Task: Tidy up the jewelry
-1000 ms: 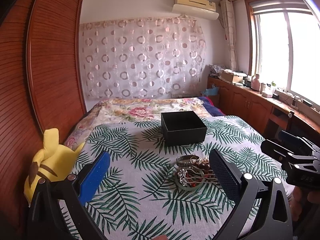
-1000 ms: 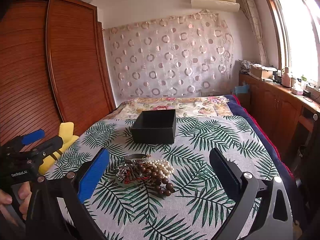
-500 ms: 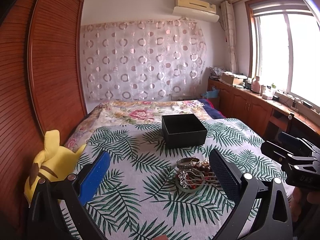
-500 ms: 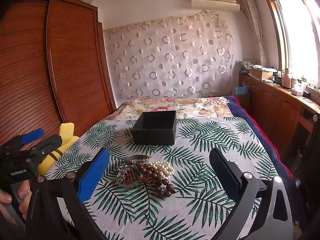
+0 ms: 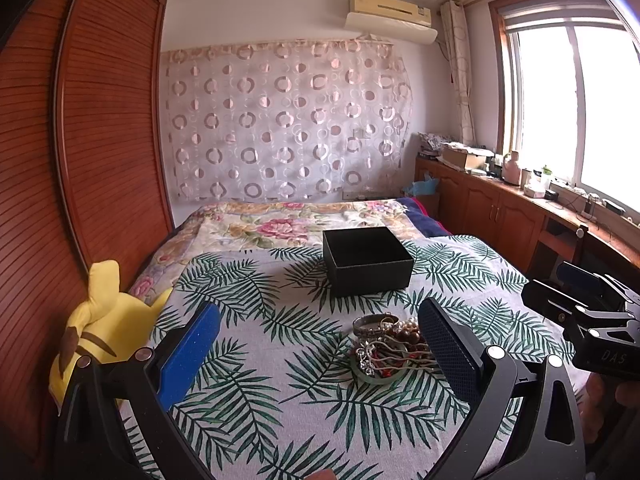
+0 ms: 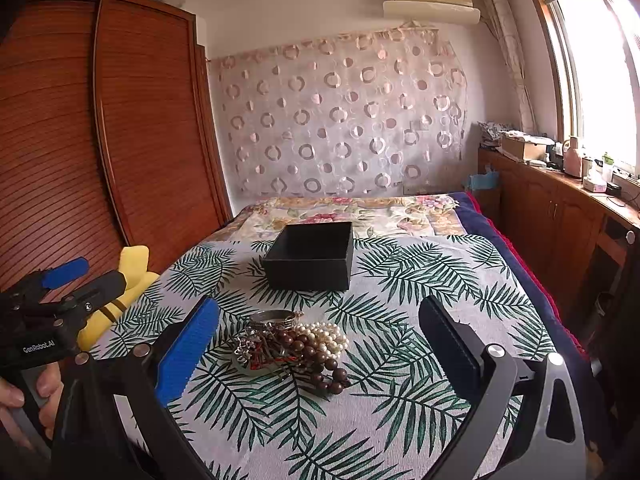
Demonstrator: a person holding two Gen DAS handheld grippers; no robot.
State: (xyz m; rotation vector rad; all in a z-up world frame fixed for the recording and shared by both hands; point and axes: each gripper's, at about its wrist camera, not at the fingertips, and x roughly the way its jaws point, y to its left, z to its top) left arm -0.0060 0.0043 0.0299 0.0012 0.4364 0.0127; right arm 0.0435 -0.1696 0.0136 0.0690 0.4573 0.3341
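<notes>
Spreading wide, both the left gripper [image 5: 320, 344] and right gripper [image 6: 320, 340] are held above the jewelry pile [image 6: 292, 344], near the black box [image 6: 310, 256].

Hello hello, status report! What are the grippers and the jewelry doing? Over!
Left gripper open, right gripper open, both empty. Jewelry pile on the leaf-print bedspread, untouched. Black box open behind it. Nothing in the way.

Bare palm-leaf bedspread [image 6: 420, 304] lies on all sides of the jewelry pile [image 6: 292, 344]. Beyond the pile, apart from it, the open-topped black box [image 6: 310, 256] blocks the far approach. A yellow plush toy [image 5: 100, 332] occupies the bed's left edge.
</notes>
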